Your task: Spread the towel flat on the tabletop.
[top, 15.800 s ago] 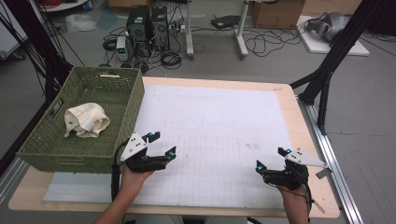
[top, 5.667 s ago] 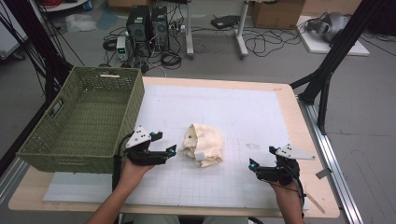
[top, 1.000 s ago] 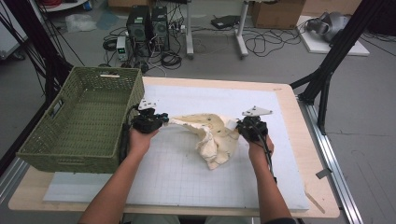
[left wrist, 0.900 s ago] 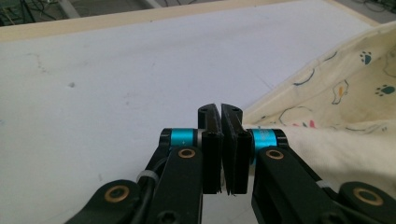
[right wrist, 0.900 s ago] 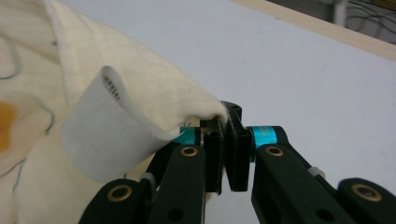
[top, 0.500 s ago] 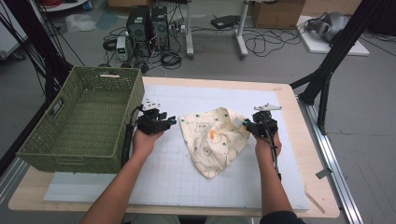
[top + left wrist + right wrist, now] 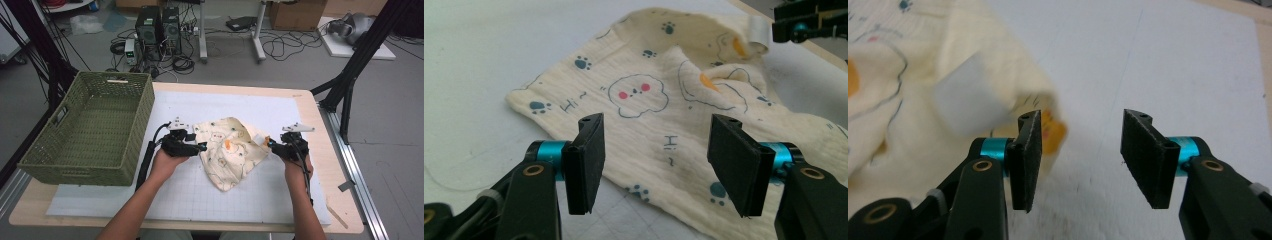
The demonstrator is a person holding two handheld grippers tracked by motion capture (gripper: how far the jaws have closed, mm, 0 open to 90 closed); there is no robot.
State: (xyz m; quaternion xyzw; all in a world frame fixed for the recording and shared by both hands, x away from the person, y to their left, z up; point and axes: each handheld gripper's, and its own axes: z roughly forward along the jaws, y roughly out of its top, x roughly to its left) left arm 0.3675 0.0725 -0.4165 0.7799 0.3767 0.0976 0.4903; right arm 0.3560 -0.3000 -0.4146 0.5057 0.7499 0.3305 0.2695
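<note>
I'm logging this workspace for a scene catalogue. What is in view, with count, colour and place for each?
cloth: one, cream with blue paw prints and cartoon figures, spread rumpled on the mat between the two claws
white tag: one, at the cloth's corner nearest the right claw
basket: one, green wicker, at the table's left side
mat: one, white with a grid, covering the tabletop
table: one, light wood
computer towers: two, dark, on the floor beyond the table
left claw: one, black, at the cloth's left edge, jaws just opened, cloth lying loose beneath
right claw: one, black, at the cloth's right corner, jaws just opened, nothing held
</note>
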